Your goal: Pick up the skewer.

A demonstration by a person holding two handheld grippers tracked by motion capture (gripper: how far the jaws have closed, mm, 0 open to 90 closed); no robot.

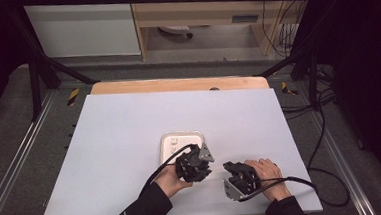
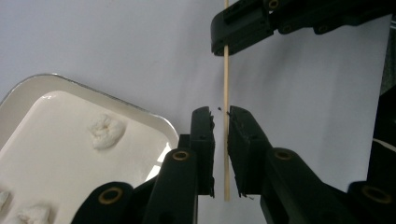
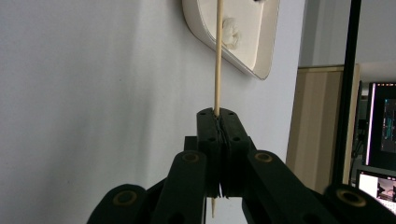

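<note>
A thin wooden skewer (image 3: 217,56) sticks out of my right gripper (image 3: 217,112), which is shut on it near its pointed end. The skewer (image 2: 226,88) runs on between the jaws of my left gripper (image 2: 221,114); these stand slightly apart around it, with a gap on one side. In the left gripper view the right gripper (image 2: 243,25) clamps the stick farther up. A white tray (image 2: 28,88) beside the left jaws holds soft white lumps (image 2: 107,130). From above, the left gripper (image 1: 201,168) and right gripper (image 1: 230,169) face each other just in front of the tray (image 1: 166,139).
The white table top (image 1: 120,137) spreads wide to the left and behind the tray. A wooden strip (image 1: 177,84) borders its far edge. Cables (image 1: 325,129) trail off the right side, and black frame bars (image 1: 36,82) stand at the back corners.
</note>
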